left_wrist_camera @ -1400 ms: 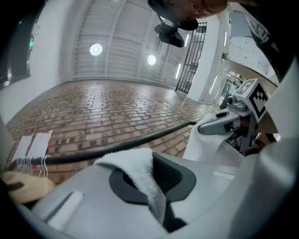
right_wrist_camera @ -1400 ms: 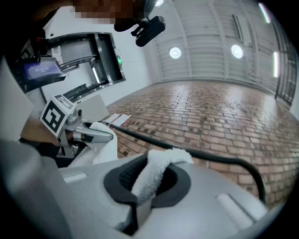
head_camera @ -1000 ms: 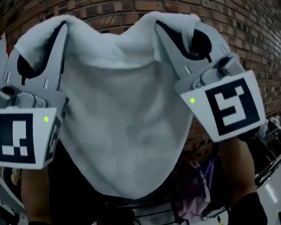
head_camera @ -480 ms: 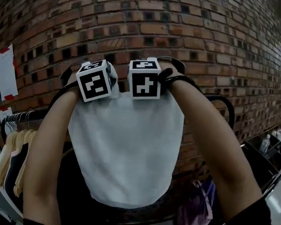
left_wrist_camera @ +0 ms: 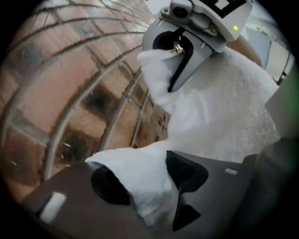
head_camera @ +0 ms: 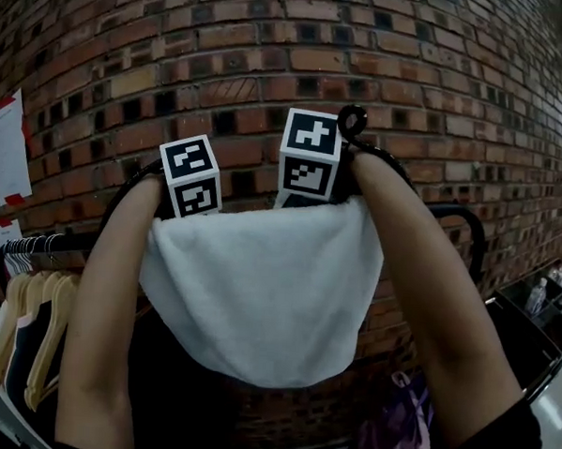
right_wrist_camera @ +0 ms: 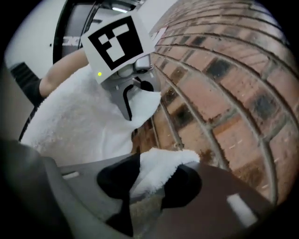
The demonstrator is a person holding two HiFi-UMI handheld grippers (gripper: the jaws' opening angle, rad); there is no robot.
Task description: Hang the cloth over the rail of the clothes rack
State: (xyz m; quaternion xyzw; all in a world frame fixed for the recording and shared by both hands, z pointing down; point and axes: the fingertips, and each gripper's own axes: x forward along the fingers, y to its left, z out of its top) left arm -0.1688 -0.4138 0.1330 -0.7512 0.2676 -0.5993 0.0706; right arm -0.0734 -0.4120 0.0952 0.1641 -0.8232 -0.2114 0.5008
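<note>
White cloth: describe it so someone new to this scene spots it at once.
Before the brick wall runs the clothes rack's dark rail. On it hangs the white cloth, a fluffy towel sagging in a rounded curve, unlike the beige and dark garments on hangers at the left.

In the head view, the middle of the rail (head_camera: 455,212) is covered by the cloth (head_camera: 259,293), and the cloth's back side cannot be seen. The jaws of the left gripper (left_wrist_camera: 147,186) and the right gripper (right_wrist_camera: 149,184) are hidden there behind the cloth and the marker cubes. In their own views, the jaws have just been opening, and a cloth corner is seen between each pair, so the pads are partly covered. The hanging clothes (head_camera: 17,332) and the paper (head_camera: 5,143) are cut off by the left edge. The purple bag (head_camera: 393,422) is cut off by the bottom edge. The brick wall (left_wrist_camera: 56,84) is blurred in the left gripper view.
</note>
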